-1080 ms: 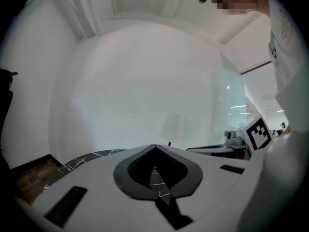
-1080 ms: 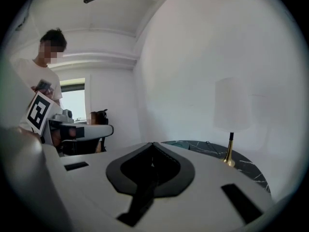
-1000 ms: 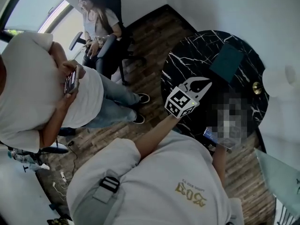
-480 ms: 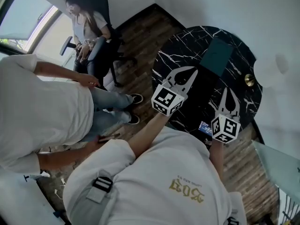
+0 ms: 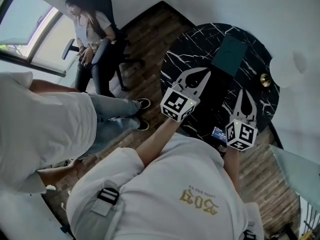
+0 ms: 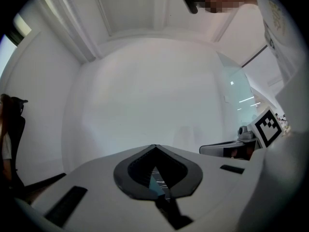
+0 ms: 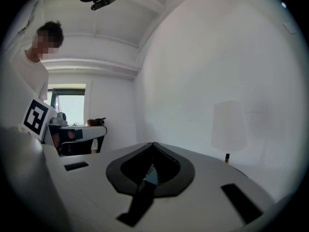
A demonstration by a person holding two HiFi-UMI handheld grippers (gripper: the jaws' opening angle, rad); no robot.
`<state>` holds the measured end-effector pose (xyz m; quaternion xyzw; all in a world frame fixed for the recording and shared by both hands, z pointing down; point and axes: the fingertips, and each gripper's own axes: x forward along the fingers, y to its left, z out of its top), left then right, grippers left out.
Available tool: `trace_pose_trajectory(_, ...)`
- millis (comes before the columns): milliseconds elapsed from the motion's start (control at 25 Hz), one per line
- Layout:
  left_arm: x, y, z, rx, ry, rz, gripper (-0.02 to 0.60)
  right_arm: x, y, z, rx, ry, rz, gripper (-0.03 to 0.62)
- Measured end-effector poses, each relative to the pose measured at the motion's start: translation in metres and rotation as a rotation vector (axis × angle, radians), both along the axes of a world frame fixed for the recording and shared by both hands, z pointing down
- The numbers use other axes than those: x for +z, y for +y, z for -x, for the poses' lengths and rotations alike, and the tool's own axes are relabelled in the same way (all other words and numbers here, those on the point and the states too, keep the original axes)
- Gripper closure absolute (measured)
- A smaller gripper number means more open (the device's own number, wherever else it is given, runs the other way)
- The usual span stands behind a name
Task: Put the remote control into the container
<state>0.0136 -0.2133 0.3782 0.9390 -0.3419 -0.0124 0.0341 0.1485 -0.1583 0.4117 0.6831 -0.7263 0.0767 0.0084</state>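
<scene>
A pale grey short-sleeved T-shirt (image 5: 165, 184) is worn, with a gold print (image 5: 198, 204) set across its back. A grey strap (image 5: 107, 198) with a black-and-white buckle is seen on the left shoulder. The left tongs (image 5: 205, 74) and the right tongs (image 5: 240, 92) are made of white plastic. Each pair is lined with ribbed black padding around a teardrop-shaped opening, and dark rectangular slots are cut into the shells. The left cube (image 5: 177, 104) and the right cube (image 5: 241, 135) are covered with black-and-white square markers.
</scene>
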Motion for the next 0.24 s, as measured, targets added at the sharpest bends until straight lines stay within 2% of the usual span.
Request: trace_pose_trajectory(240,-0.0017,0.0011,0.0019,-0.004,-0.017,-0.015,0.575,-0.0029,0.0021,0.0006,0.003,-0.001,-0.009,0.583)
